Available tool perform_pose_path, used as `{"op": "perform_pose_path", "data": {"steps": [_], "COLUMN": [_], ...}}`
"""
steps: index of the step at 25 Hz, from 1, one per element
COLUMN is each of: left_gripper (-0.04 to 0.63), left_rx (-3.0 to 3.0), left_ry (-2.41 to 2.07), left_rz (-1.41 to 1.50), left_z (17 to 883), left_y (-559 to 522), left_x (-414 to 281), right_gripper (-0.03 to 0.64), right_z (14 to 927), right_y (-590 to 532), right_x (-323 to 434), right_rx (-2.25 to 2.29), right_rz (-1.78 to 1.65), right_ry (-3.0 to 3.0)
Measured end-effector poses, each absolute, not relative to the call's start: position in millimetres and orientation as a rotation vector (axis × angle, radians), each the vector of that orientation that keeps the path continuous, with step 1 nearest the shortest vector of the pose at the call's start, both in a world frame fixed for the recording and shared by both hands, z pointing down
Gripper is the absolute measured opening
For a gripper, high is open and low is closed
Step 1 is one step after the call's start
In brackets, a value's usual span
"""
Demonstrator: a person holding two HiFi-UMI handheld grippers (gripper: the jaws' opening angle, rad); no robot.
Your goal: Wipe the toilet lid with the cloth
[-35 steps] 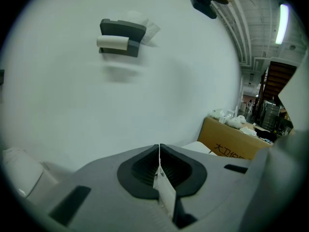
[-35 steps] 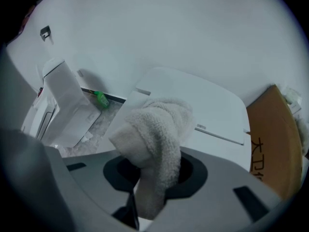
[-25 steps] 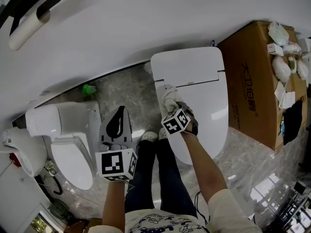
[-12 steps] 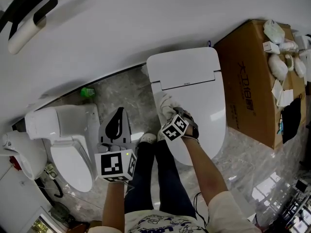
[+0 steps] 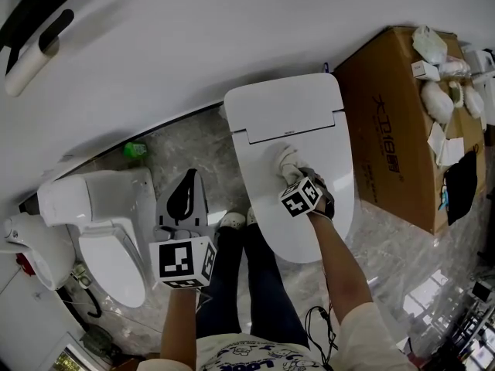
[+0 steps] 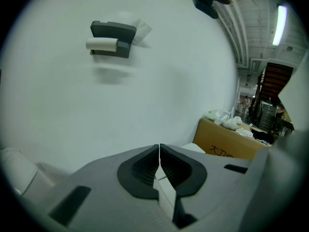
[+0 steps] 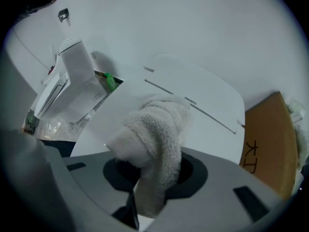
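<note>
The white toilet lid (image 5: 332,207) lies shut, a little right of the middle in the head view. A white fluffy cloth (image 5: 288,159) rests on the lid's back half, just in front of the hinge. My right gripper (image 5: 294,173) is shut on the cloth and presses it onto the lid. In the right gripper view the cloth (image 7: 154,134) bulges out between the jaws and hides the fingertips, with the lid (image 7: 212,129) under it. My left gripper (image 5: 190,178) is held off to the left over the floor, shut and empty (image 6: 159,151).
A second white toilet (image 5: 116,230) stands at the left. A big cardboard box (image 5: 394,122) with small things on top sits right beside the lid. A green bottle (image 5: 135,149) stands by the wall. The person's legs (image 5: 247,284) stand at the lid's front left.
My right gripper has slid the cloth from the lid's left edge toward its middle. The left gripper has stayed still and shut.
</note>
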State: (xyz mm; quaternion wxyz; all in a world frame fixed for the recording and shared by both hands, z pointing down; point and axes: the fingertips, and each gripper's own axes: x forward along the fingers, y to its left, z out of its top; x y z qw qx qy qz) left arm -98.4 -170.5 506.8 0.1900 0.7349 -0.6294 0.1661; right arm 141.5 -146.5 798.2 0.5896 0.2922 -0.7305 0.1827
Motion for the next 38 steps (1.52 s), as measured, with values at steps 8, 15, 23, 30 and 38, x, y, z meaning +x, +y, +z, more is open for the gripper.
{"op": "perform_pose_path", "data": {"steps": [8,15,23,30,38], "left_gripper": [0.012,0.012,0.012,0.012,0.012], "left_rx": [2.087,2.100,2.116,2.136,2.151], "left_ry": [-1.744,-1.734,-1.721,-1.701,-1.683], "left_rz": [0.481,0.487,0.487,0.494,0.494], "left_z": [509.8,509.7,507.0,507.2,506.5], "left_y": [-174.8,-177.0,-178.2,-174.7,-167.4], "left_x": [-77.3,-62.8,-50.7,-40.1,-34.1], "right_gripper": [0.104,0.104,0.104,0.104,0.103], "right_z": [799.0,800.6,799.6,797.0,797.6], "right_y": [-159.8,-159.6,-153.3,-142.3,-124.9], "right_x": [207.0,263.9,315.8,342.0,348.5], "right_rx": [0.774,0.891,1.013,1.094,1.136], "right_rz": [0.465,0.546,0.635,0.692,0.736], "right_ry": [-1.633,-1.568,-1.495,-1.443,-1.411]}}
